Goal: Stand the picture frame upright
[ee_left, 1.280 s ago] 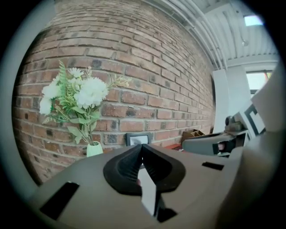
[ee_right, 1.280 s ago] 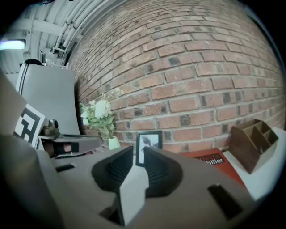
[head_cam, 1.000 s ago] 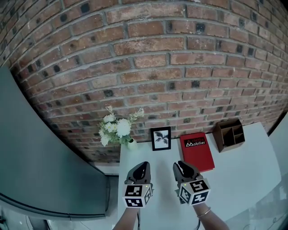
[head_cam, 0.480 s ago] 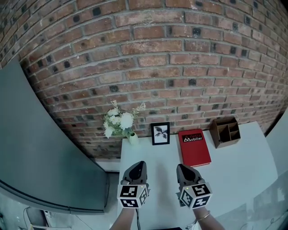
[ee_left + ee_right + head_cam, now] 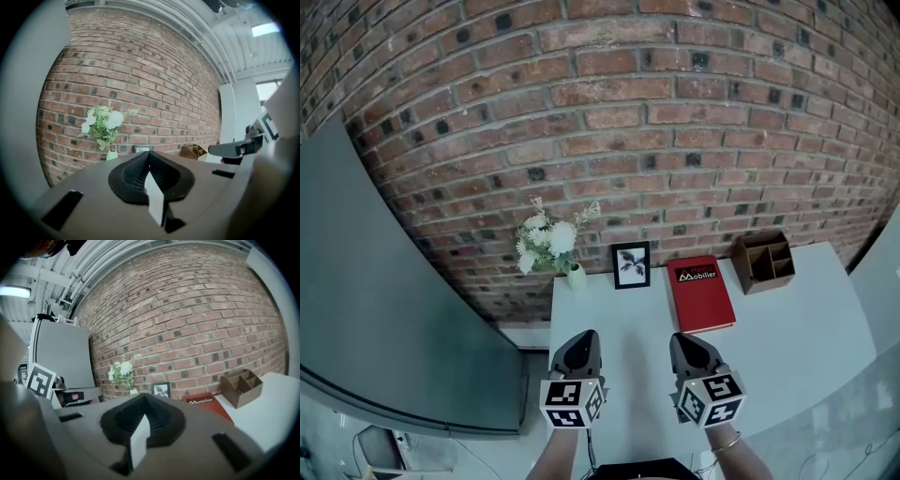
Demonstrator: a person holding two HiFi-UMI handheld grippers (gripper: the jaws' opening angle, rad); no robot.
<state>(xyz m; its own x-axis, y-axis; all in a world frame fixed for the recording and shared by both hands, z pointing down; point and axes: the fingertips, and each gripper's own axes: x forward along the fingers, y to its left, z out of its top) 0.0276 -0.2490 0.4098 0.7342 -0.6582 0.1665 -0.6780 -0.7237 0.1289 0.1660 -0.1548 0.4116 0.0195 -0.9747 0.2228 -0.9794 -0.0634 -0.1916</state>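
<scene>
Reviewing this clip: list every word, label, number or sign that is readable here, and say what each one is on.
"Mobilier": white lettering on the cover of the red book, which lies flat on the table.
Picture frame: a plant picture, no text that I can read.
Cubes on the left gripper and right gripper: black-and-white square marker patterns only, no letters or numbers.
Nothing else carries readable print.

The left tool (image 5: 584,339) and right tool (image 5: 684,341) have matt grey plastic shells. Ahead of them the brick wall (image 5: 609,112) is rough; the table (image 5: 797,328) below is smooth white; the organiser (image 5: 761,262) looks wooden.
</scene>
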